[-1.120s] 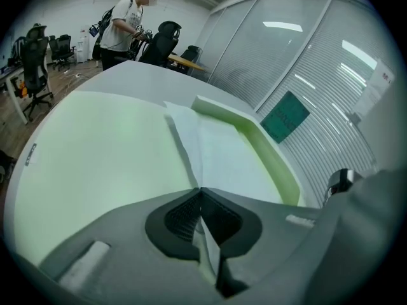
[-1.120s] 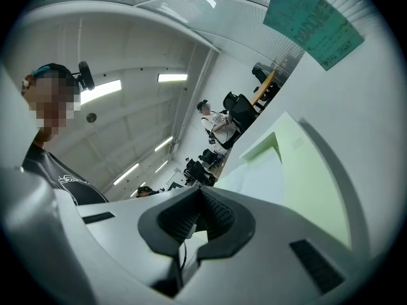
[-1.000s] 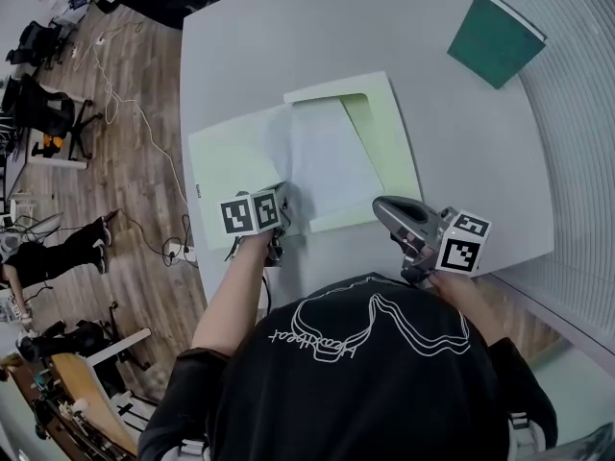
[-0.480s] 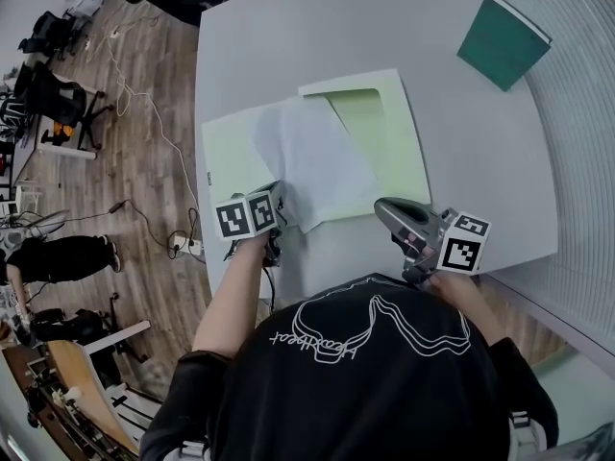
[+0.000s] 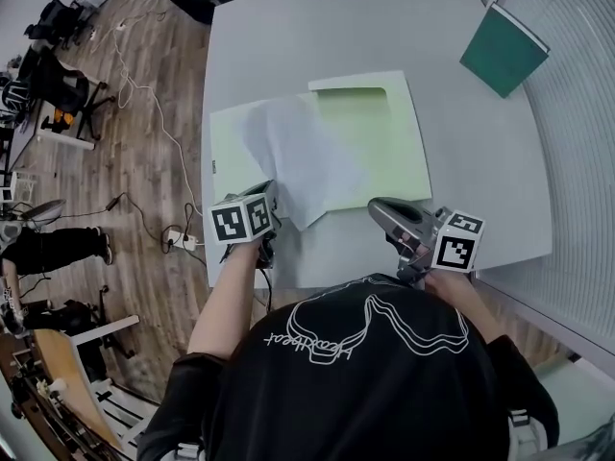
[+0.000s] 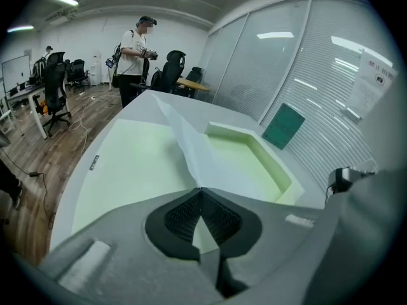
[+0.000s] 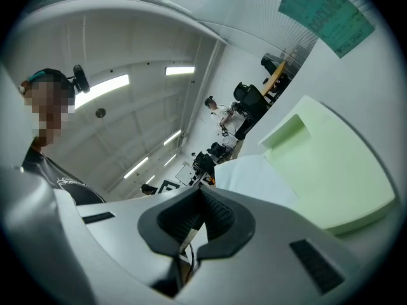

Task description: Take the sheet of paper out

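Count: two grippers, one sheet of paper, one folder, one book, one table.

Nearest: the left gripper (image 6: 201, 192) is clamping shut on the near corner of the sheet of paper (image 5: 298, 157). A sliver of white is showing between its ribbed black pads. The right gripper (image 7: 200, 192) is hanging at the near table edge, close to the folder's near right corner. Its jaws are pressing together on nothing, and it is sitting apart from the sheet.

Sheet: thin, white and limp. It is lying slantwise over the middle of the folder (image 5: 384, 133), with its near corner rising into the left claw and a soft fold running up from there. Most of it is resting on the left leaf, and one edge is overlapping the right leaf.

Folder: pale green matt card, lying open and flat as two leaves. A shallow notch is showing at the far edge of the right leaf.

Table (image 5: 317, 36): light grey, smooth, with rounded corners.

Book (image 5: 503, 49): dark green and rectangular, lying at the far right of the table, well apart from the folder.

Farthest: one person (image 6: 135, 56) is standing beyond the table, on a wooden floor.
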The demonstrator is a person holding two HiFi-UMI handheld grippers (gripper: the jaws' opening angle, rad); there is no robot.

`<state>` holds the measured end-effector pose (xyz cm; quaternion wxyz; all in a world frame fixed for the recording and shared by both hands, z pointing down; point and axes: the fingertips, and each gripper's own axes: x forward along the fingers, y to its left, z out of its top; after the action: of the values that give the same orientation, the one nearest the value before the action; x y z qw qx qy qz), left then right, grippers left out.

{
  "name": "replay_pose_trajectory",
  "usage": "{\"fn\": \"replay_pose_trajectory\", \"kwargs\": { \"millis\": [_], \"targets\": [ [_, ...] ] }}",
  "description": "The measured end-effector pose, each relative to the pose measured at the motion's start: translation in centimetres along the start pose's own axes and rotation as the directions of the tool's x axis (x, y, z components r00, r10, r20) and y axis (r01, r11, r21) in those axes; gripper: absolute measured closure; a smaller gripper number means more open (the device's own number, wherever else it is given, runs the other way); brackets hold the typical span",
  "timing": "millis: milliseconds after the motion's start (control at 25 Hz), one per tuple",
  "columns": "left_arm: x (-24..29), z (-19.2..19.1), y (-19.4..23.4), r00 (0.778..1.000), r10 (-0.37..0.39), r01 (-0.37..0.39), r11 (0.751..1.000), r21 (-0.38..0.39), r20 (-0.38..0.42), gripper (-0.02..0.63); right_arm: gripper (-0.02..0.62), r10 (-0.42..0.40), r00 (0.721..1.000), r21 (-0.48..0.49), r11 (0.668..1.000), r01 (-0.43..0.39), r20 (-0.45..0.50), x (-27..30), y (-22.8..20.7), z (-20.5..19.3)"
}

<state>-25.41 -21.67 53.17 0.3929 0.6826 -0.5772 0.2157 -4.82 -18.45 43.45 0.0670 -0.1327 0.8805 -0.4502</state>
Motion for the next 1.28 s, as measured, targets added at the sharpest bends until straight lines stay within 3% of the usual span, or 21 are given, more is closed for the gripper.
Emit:
{"fn": "replay_pose_trajectory", "kwargs": {
  "millis": [400,640,1000,1280],
  "targets": [
    [-4.5,0.8,1.6,0.990,0.047,-0.051,0.998,0.031,0.136,0.594,0.586,0.032,0.999,-0.012,0.999,-0.033,-0.040,1.0,1.9,-2.2],
    [-7.9,2.1,-0.2,0.973,0.022,-0.039,0.997,0.072,0.229,0.594,0.586,0.047,0.998,-0.055,0.997,-0.050,-0.046,1.3,3.1,-1.8],
    [-12.7,3.1,-3.0,0.936,-0.066,0.008,0.986,0.165,0.346,0.594,0.586,0.057,0.998,-0.122,0.991,-0.061,-0.036,1.0,4.4,-1.6],
    [-17.9,1.3,-6.2,0.905,-0.181,0.095,0.968,0.232,0.386,0.594,0.586,0.067,0.998,-0.228,0.971,-0.069,-0.019,-0.2,8.6,-2.3]
  ]
}}
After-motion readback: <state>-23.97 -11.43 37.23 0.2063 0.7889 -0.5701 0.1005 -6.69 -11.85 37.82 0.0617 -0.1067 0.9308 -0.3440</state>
